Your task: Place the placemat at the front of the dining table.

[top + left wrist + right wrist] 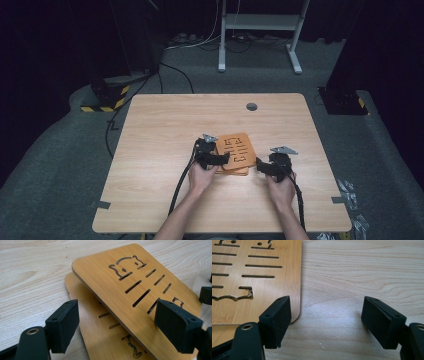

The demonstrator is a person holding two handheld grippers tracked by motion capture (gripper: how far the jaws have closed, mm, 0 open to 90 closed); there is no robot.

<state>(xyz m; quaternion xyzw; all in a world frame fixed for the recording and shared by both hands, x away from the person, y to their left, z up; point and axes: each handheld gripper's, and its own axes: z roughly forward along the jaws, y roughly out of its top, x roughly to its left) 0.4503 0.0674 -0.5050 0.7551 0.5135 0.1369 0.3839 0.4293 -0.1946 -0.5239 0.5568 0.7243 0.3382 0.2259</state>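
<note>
Top bamboo board [105,282] was a warm honey-orange with fine straight grain, cut through with dark parallel slots and a little cat-face outline near its far end. The lower bamboo board [100,340] under it was the same orange with the same slot pattern. Table [165,130] beneath both boards was pale beige woodgrain, wavy lines all over. Both the left gripper [116,322] and right gripper [325,320] were matte black, brass-coloured rivets at the jaw bases.
</note>
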